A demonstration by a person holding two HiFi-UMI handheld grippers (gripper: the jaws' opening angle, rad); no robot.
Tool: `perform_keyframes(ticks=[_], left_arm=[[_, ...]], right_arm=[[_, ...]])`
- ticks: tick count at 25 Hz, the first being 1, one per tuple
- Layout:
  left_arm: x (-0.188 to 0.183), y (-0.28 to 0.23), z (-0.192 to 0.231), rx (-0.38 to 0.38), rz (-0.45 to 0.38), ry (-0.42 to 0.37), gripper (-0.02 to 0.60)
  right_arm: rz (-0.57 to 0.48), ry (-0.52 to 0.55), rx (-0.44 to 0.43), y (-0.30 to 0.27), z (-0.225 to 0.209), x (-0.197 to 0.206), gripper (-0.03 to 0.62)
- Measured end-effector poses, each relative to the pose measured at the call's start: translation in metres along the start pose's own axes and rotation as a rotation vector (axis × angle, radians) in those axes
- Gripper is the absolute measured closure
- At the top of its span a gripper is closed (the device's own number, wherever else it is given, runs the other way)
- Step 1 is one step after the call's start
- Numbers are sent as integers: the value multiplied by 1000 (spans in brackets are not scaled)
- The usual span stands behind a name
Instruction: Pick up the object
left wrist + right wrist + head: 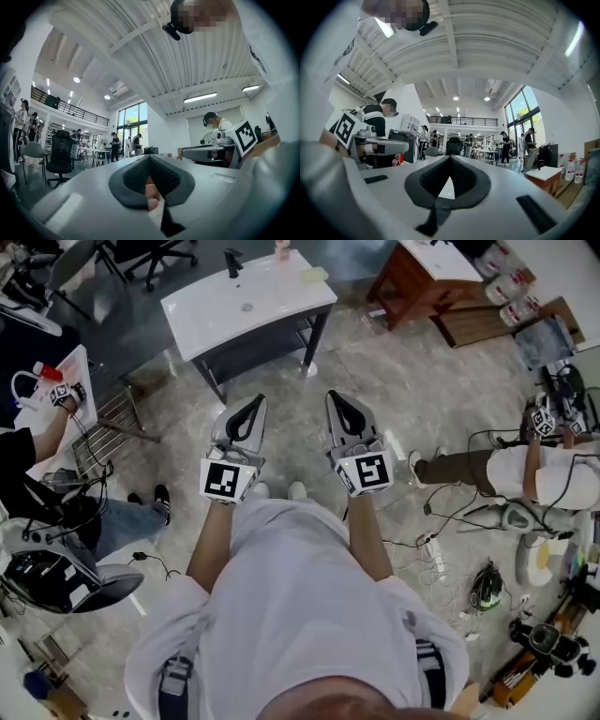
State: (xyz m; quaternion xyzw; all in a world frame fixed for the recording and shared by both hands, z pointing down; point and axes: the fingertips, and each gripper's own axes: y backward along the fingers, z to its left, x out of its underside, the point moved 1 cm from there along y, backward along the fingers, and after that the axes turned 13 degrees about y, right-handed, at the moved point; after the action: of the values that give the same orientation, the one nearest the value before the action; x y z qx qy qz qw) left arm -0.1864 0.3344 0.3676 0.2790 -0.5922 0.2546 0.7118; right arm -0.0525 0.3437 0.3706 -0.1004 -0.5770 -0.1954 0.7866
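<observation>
**Both grippers closed and empty, object not yet singled out**

Head view: the person stands on a marbled floor [412, 399] with the left gripper [256, 403] and the right gripper [336, 397] side by side in front of the body, tips pointing ahead. Both pairs of jaws meet at the tips and nothing is carried. This looks like a ready pose before any reach, with the marker cubes turned up toward the head camera. Ahead, well apart from the grippers, stands a white surface [281, 306] with a dark tap [232, 261] and a small pale yellow pad [314, 275] near its far corner. Which thing is the task's object I cannot tell. The flat, soft-looking pad is only a candidate.

Left gripper view: the left gripper [150, 157] is closed, its dark pads touching at the tip. A pinkish patch shows through the loop behind them, too small to identify. Beyond is only an open hall.

Right gripper view: the right gripper [450, 157] is fully closed on nothing. A white surface [546, 172] shows far off at the right, and no object lies near the jaws.
</observation>
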Motion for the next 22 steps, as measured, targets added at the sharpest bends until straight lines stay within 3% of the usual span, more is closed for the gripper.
perform_keyframes(ticks=[7, 14, 22], left_arm=[[6, -12, -1, -31, 16, -5, 583], [21, -41, -12, -59, 47, -30, 583], [33, -79, 1, -67, 88, -40, 582]], right_arm=[[0, 1, -1, 5, -19, 6, 594], [3, -5, 10, 24, -67, 34, 594], [23, -17, 11, 3, -105, 62, 594]])
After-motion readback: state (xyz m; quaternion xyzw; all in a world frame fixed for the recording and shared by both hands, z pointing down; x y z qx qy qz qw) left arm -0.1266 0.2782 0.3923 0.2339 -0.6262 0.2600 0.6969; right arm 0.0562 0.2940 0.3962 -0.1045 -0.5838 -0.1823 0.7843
